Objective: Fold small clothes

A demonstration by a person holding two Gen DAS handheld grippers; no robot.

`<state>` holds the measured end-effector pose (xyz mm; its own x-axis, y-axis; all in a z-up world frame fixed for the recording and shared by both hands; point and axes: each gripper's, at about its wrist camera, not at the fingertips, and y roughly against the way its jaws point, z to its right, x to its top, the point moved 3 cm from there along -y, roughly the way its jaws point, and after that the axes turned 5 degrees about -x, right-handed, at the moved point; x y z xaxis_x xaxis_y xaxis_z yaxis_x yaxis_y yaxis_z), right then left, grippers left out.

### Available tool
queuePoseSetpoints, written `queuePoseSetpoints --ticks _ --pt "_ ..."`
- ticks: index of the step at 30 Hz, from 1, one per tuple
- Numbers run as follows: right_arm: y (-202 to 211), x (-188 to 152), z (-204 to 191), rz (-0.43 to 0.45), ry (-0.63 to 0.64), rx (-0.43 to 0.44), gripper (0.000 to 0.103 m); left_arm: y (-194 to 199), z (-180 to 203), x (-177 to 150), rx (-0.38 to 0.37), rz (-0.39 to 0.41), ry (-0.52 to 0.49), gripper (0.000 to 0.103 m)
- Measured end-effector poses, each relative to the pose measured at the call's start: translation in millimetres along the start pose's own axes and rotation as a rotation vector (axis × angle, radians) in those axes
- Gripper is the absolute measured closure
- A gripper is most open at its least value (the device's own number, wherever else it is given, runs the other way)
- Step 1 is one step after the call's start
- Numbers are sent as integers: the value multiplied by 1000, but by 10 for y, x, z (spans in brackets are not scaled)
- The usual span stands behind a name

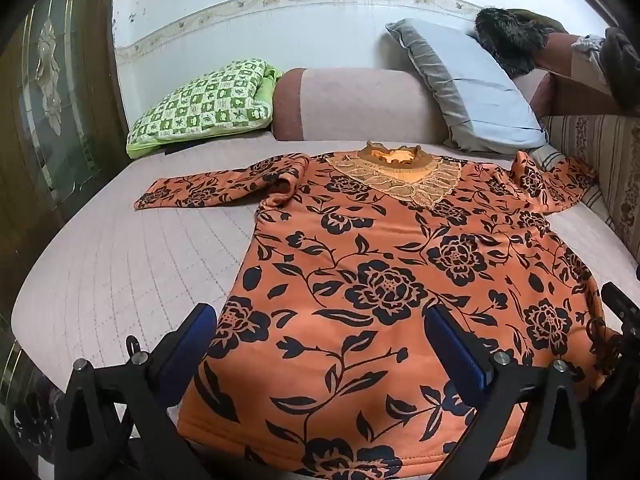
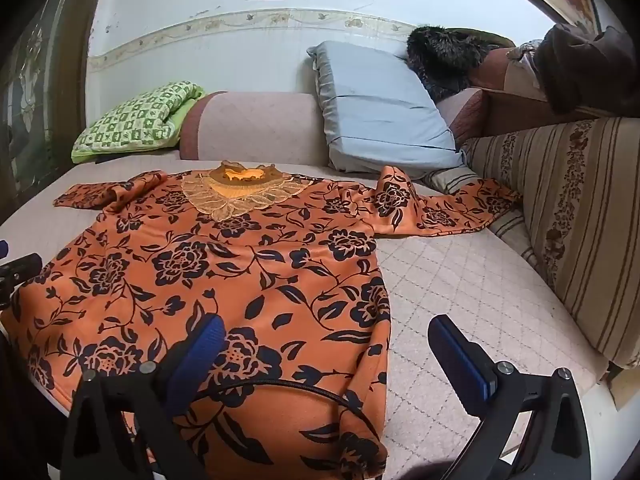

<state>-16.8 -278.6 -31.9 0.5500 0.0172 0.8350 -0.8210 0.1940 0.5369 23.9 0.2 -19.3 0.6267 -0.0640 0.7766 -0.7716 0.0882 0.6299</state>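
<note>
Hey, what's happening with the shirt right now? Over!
Left gripper and right gripper both open, empty. Shirt flat on the bed, sleeves out, unfolded. Nothing in the way.

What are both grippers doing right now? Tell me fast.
Left gripper: open, holding nothing, over the hem of the orange floral top.
Right gripper: open, holding nothing, at the top's right hem edge.

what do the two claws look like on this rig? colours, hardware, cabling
Both match: the left claw and right claw each have black angular frames with triangular ribs, silver round bolt heads on top, and two flat fingers faced with ribbed blue pads. A thin black cable arcs across in front of the right claw's frame. No markings, hands or sleeves visible.
</note>
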Motion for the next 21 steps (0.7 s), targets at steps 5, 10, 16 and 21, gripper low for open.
queuePoseSetpoints --ticks 5,10,16,21 --pt "-10 -14 -9 -6 1 7 0 -17 -7 -10 0 -8 6 0" --pt "-9 -18 -14 -5 1 7 0 -22 -5 -25 1 -3 3 0" --pt "-5 -19 -18 -4 1 7 0 -45 -4 -37 7 3 -2 0" --pt "-3 -16 -16 -5 2 7 0 -47 -5 -37 11 3 -5 0"
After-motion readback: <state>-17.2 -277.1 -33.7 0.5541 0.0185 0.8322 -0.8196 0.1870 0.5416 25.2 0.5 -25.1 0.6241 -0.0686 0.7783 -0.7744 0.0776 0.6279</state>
